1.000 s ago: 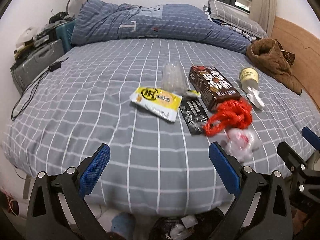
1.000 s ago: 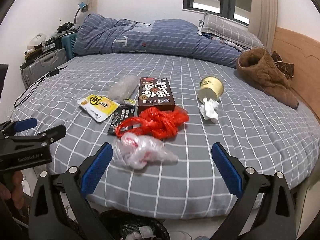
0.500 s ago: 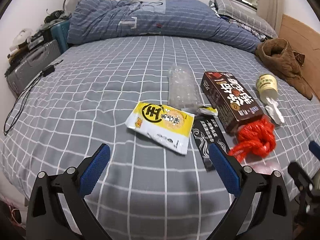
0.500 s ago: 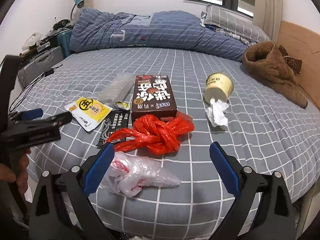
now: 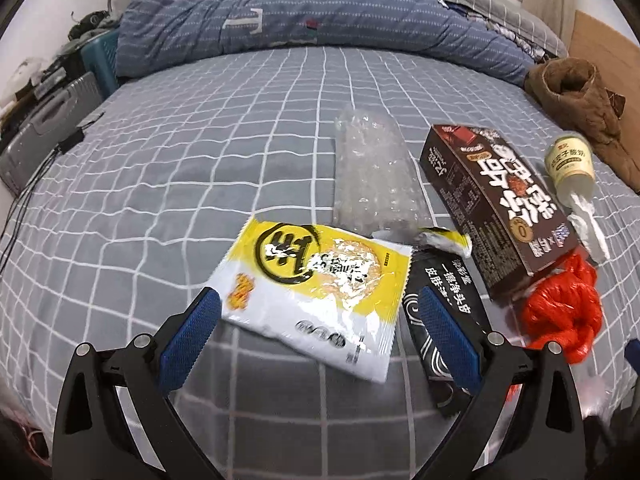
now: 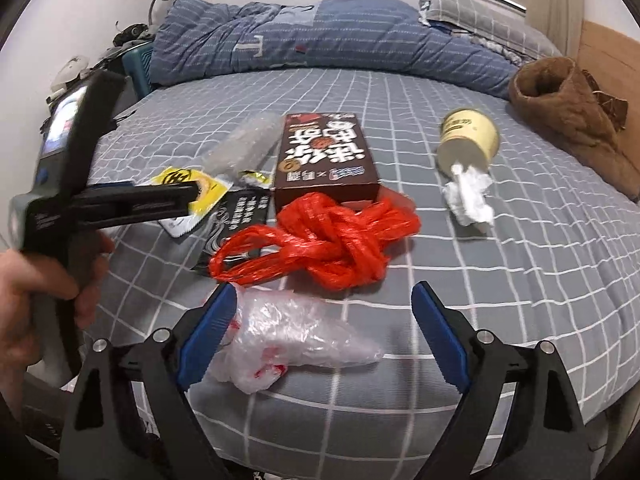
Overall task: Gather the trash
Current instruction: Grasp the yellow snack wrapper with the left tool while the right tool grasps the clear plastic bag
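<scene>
Left claw (image 5: 316, 330) was spread wide, nothing pinched, w/ the yellow-and-white snack packet (image 5: 320, 296) lying between its tips on the grey checked bed (image 5: 200, 168). Right claw (image 6: 324, 330) was also apart but had just been narrowing, jaws either side of the crumpled clear plastic bag (image 6: 288, 340), not pressing it. Knotted red plastic bag (image 6: 320, 244) lay just beyond, touching the brown cardboard box (image 6: 324, 160).

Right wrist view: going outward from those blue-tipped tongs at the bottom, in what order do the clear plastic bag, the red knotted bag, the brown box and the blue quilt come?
1. Clear plastic bag: between the right tongs, by the left tip.
2. Red knotted bag: just beyond, centre.
3. Brown box: behind the red bag.
4. Blue quilt: far end of the bed.
</scene>
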